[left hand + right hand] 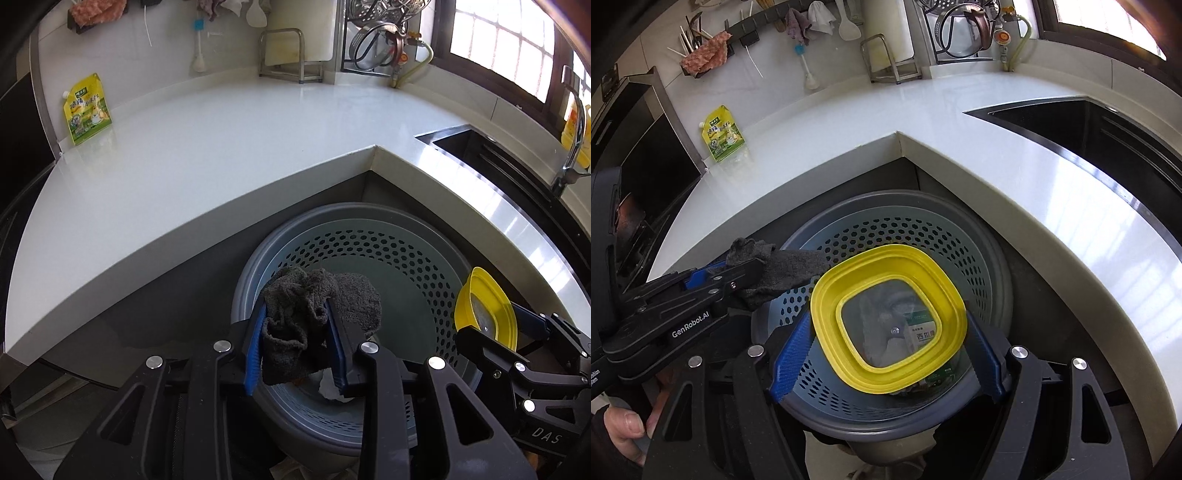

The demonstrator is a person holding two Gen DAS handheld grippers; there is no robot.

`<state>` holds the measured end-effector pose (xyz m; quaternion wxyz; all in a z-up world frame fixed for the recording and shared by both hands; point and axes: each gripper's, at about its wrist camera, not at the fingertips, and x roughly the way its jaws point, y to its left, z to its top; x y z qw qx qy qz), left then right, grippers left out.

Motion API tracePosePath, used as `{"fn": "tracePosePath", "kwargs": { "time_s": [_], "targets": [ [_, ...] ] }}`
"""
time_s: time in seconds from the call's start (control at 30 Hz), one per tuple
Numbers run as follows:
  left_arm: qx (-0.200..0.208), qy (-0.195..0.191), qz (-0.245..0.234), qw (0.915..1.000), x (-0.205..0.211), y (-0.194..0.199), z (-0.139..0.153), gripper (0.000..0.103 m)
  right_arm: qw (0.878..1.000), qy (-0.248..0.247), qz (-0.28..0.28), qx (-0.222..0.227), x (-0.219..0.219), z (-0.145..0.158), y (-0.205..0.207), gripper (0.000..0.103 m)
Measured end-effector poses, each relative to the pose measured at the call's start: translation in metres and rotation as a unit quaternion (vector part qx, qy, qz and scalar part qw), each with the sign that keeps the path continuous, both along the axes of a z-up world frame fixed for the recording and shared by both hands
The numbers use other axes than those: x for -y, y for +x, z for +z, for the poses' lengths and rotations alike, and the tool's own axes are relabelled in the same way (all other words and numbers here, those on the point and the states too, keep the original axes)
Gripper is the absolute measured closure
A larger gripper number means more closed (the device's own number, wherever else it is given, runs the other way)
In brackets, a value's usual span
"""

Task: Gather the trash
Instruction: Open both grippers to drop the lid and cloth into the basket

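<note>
Grey bin (pixel 343 236) rim tight under counter (pixel 221 155) corner, perhaps touching.

A yellow-green pouch (pixel 87 109) stands far left on the white counter (pixel 221 147). A black sink (pixel 1108 136) sits right.

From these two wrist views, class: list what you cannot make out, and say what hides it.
- Bin contents: left wrist view, hidden by the grey cloth in the left gripper.
- Same contents: right wrist view, mostly covered by the yellow lid in the right gripper.
- Pouch print: too small.
- Sink basin: too dark.
</note>
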<state>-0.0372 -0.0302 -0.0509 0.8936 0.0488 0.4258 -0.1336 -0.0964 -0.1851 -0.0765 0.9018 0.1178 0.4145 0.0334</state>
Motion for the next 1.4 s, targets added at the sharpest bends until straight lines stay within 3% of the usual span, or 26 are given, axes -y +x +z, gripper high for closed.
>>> {"fn": "tracePosePath", "kwargs": {
  "time_s": [0.1, 0.23, 0.33, 0.77, 1.4],
  "targets": [
    [-0.011, -0.012, 0.000, 0.9999, -0.001, 0.002, -0.003, 0.068, 1.000, 0.005, -0.001, 0.001, 0.001, -0.001, 0.002, 0.028],
    [-0.001, -0.012, 0.005, 0.9999, -0.003, 0.001, -0.001, 0.048, 1.000, 0.020, -0.004, 0.008, 0.004, 0.001, 0.001, 0.022],
    [0.002, -0.014, 0.007, 0.9999, -0.004, 0.000, 0.002, 0.044, 1.000, 0.020, -0.008, 0.011, 0.005, 0.004, 0.000, 0.020],
    [0.005, -0.018, 0.012, 0.9998, -0.006, -0.003, 0.007, 0.036, 1.000, 0.011, -0.013, 0.018, 0.004, 0.006, -0.005, 0.020],
    [0.046, -0.010, 0.034, 0.9983, -0.013, -0.014, 0.026, 0.012, 0.999, -0.008, -0.019, 0.036, -0.001, 0.017, -0.016, 0.020]
  ]
}}
